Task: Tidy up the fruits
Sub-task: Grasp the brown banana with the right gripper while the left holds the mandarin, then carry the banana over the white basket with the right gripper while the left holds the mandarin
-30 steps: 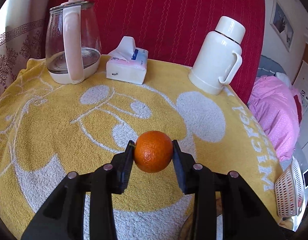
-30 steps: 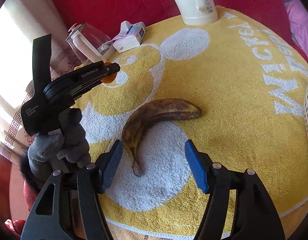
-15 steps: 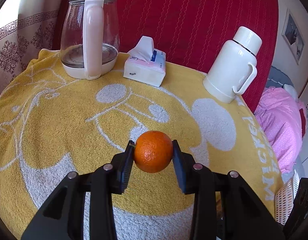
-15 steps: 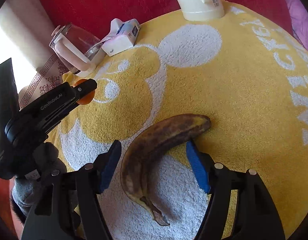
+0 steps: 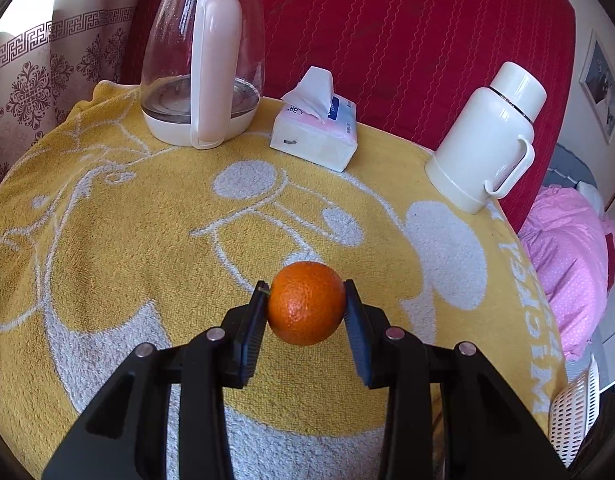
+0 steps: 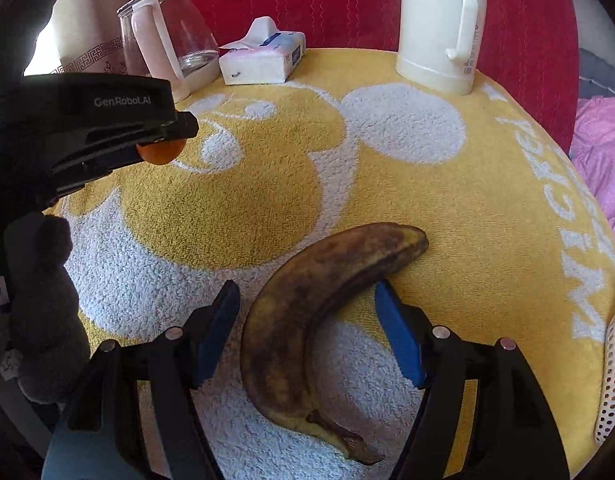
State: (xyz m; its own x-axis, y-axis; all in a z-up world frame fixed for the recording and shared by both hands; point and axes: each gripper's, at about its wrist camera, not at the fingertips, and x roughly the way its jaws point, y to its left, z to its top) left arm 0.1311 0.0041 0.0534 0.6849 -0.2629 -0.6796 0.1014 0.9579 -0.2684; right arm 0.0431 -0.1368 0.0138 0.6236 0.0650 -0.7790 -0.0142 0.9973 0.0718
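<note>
Left gripper (image 5: 305,306) clamped on one orange (image 5: 306,302), pads pressing both sides, fruit held clear above the yellow towel (image 5: 107,248) on the table. Right gripper (image 6: 307,312) partway open, nothing held; jaws straddle the one brown-spotted banana (image 6: 315,300), which lies flat on the towel, right blue pad touching or just beside its inner curve, left pad apart. Risk: banana looks overripe and soft, a hard squeeze could bruise or split it; its curve sits off-centre between the jaws, so closing may push it sideways, not pinch it. Orange is round and gripped near the pad tips, could roll out if tilted. Count: one orange, one banana, one glass kettle (image 5: 203,52), one tissue pack (image 5: 315,132), one white thermos (image 5: 487,136), one white perforated basket (image 5: 573,412) at the table's right edge, likely the fruit's destination.
</note>
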